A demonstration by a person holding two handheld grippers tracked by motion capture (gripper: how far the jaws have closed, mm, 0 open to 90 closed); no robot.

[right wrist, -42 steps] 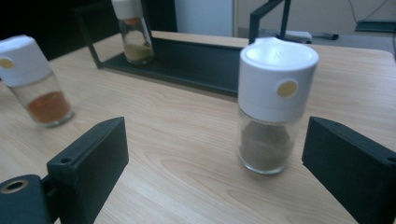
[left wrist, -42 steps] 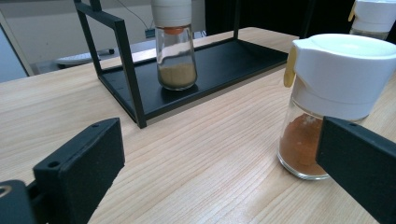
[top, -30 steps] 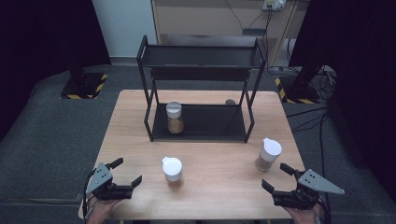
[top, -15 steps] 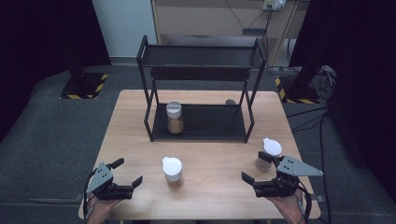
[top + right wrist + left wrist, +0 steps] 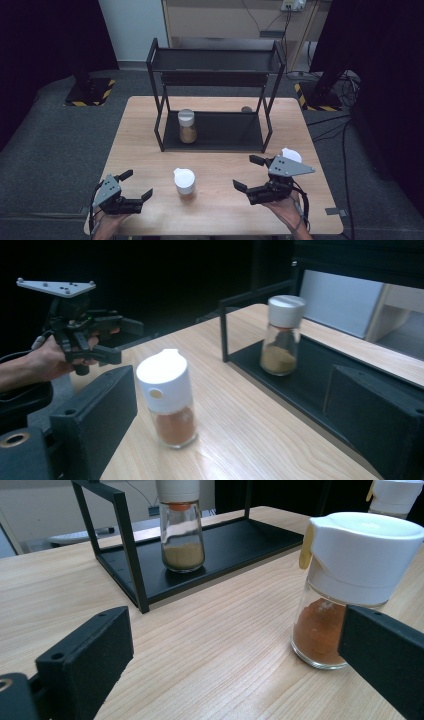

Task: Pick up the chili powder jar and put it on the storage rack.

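the left gripper (image 5: 131, 192) stays put, jaws wide open. the spice jar (image 5: 184, 183) stands mid-table between both grippers. the right gripper (image 5: 253, 175), open and empty, has swung inward toward it, probably lining up a grab.

The table (image 5: 150, 145) is pale wood with a visible straight grain and a smooth, faintly shiny finish. On it stands a rack (image 5: 215, 131) of matt black metal bars and flat trays. The spice jar (image 5: 184, 183) near the table's front edge is clear glossy glass with a smooth white plastic cap, holding a reddish-brown powder. The jar on the rack (image 5: 187, 126) is the same glass, filled with tan powder. The left gripper (image 5: 134, 187) and right gripper (image 5: 250, 172) have matt black plastic-looking jaws.
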